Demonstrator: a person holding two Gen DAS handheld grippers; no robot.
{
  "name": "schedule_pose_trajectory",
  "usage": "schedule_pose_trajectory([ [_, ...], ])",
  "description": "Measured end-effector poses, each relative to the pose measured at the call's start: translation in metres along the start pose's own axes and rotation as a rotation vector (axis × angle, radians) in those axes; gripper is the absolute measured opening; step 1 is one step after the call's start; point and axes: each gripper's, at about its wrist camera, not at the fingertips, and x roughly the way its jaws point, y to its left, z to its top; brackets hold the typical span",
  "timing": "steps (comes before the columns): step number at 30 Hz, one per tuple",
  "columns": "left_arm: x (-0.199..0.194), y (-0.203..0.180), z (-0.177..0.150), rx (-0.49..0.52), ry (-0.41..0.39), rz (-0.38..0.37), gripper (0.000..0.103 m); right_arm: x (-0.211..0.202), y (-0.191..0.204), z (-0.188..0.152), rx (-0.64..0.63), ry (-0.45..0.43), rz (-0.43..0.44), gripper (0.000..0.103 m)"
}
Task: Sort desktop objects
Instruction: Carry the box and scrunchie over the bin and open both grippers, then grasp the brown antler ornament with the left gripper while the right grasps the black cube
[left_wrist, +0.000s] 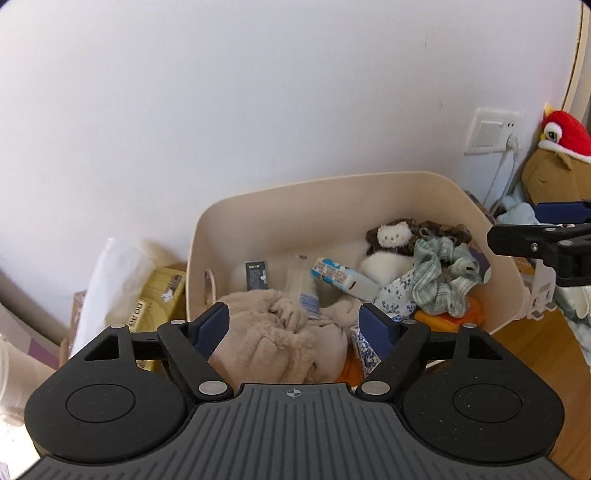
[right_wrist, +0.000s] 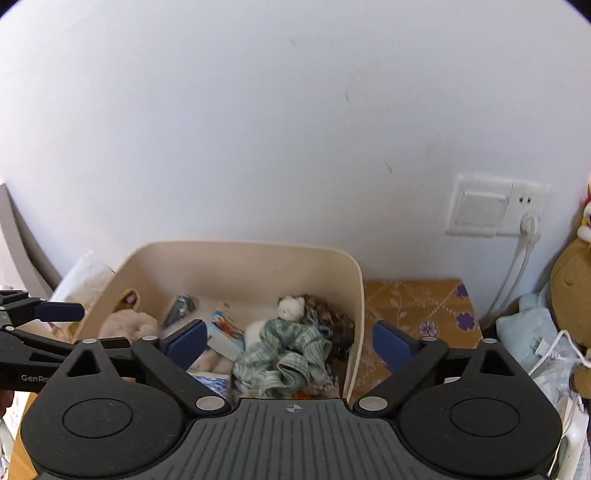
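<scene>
A cream bin (left_wrist: 332, 192) against the white wall holds sorted items: a beige fluffy cloth (left_wrist: 273, 339), a green striped scrunchie (left_wrist: 443, 280), a small cat plush (left_wrist: 393, 234), a blue-and-white packet (left_wrist: 340, 277) and a dark card (left_wrist: 255, 275). My left gripper (left_wrist: 293, 328) is open and empty above the beige cloth. My right gripper (right_wrist: 291, 341) is open and empty above the bin's right side (right_wrist: 352, 295), over the scrunchie (right_wrist: 284, 356). Each gripper shows at the edge of the other's view.
A yellow box (left_wrist: 159, 295) and a white bag (left_wrist: 110, 273) stand left of the bin. An orange patterned box (right_wrist: 417, 306) lies to its right. A wall switch and socket with a plugged cable (right_wrist: 495, 210) and plush toys (left_wrist: 554, 158) are at far right.
</scene>
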Motion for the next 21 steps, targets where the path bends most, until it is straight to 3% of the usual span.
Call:
schedule_pose_trajectory([
  [6, -0.027, -0.008, -0.009, -0.013, -0.049, 0.009, 0.079, -0.021, 0.012, -0.01, -0.065, -0.015, 0.017, 0.103],
  [21, -0.05, -0.035, -0.074, 0.002, 0.032, 0.02, 0.079, -0.046, 0.021, -0.062, -0.214, 0.066, 0.045, 0.103],
])
